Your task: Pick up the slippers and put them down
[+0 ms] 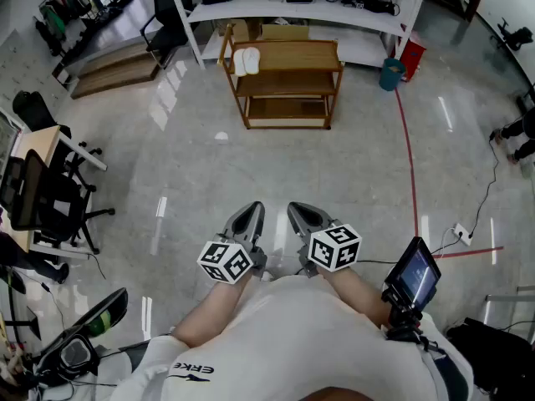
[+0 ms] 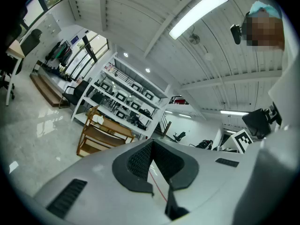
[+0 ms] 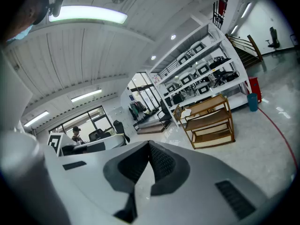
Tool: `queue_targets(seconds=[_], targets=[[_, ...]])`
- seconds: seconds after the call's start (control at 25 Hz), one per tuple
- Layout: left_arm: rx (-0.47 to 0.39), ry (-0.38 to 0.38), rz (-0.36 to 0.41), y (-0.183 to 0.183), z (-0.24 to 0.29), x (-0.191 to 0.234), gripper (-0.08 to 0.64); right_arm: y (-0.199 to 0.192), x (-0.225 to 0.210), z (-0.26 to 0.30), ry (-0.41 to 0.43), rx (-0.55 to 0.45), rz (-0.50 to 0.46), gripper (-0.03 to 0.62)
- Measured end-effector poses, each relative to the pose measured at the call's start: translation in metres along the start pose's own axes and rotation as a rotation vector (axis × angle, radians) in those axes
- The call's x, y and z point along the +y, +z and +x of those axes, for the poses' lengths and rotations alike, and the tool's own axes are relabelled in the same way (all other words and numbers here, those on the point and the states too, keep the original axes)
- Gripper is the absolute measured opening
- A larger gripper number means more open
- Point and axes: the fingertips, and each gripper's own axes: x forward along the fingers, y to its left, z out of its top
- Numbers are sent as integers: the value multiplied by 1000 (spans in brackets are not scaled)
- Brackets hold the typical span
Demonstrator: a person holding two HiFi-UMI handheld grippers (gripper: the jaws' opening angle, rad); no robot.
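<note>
A pair of white slippers [image 1: 246, 60] lies on the top shelf of a wooden rack [image 1: 284, 84] far ahead across the floor, at the shelf's left end. The same slippers [image 2: 97, 118] show small in the left gripper view, and the slippers [image 3: 187, 112] in the right gripper view. My left gripper [image 1: 251, 215] and right gripper [image 1: 298, 214] are held side by side close to the person's body, well short of the rack. Both are shut with nothing between their jaws. The left gripper [image 2: 151, 145] and right gripper [image 3: 149, 146] tips meet in their own views.
White metal shelving [image 1: 301, 7] stands behind the rack, with a teal bin [image 1: 390, 74] and a red box [image 1: 411, 58] to its right. A red line [image 1: 407, 153] runs along the floor. Office chairs [image 1: 50, 203] and a desk stand at the left. A small monitor [image 1: 413, 276] sits at the person's right.
</note>
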Motion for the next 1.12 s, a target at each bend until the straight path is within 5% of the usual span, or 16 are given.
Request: queue_targets(seconds=[1.12], targets=[[-14,1,-35,12,-7,29,3,-2,13,26,-10,-2,22,5]])
